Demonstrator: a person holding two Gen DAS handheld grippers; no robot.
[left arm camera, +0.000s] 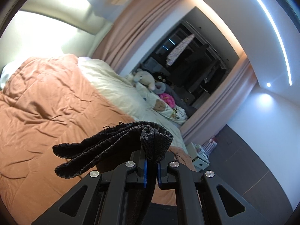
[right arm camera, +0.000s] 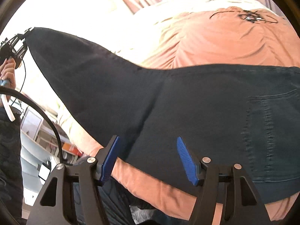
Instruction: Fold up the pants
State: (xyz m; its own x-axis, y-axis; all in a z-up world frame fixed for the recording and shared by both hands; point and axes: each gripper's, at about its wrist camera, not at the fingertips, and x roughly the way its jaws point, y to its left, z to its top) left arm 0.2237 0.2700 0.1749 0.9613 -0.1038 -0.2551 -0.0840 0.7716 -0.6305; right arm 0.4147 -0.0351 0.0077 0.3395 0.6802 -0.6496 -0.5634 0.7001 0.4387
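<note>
In the left wrist view my left gripper [left arm camera: 152,164] is shut on a bunched end of the dark pants [left arm camera: 112,144], whose leg hems droop to the left above the orange duvet [left arm camera: 46,97]. In the right wrist view the dark pants [right arm camera: 187,101] lie with their seat and a back pocket on the orange duvet [right arm camera: 225,43]. One leg rises to the far left, up to the left gripper [right arm camera: 28,31], which a hand [right arm camera: 8,69] holds. My right gripper [right arm camera: 148,150] stands open just above the pants' near edge, with nothing pressed between its blue pads [right arm camera: 110,157].
Stuffed toys [left arm camera: 146,78] and pillows lie on the cream sheet near the bed's far end. A pink curtain [left arm camera: 135,31] and a dark opening [left arm camera: 196,65] stand behind. A small shelf unit [left arm camera: 198,155] sits on the floor by the bed. Black threads [right arm camera: 249,16] lie on the duvet.
</note>
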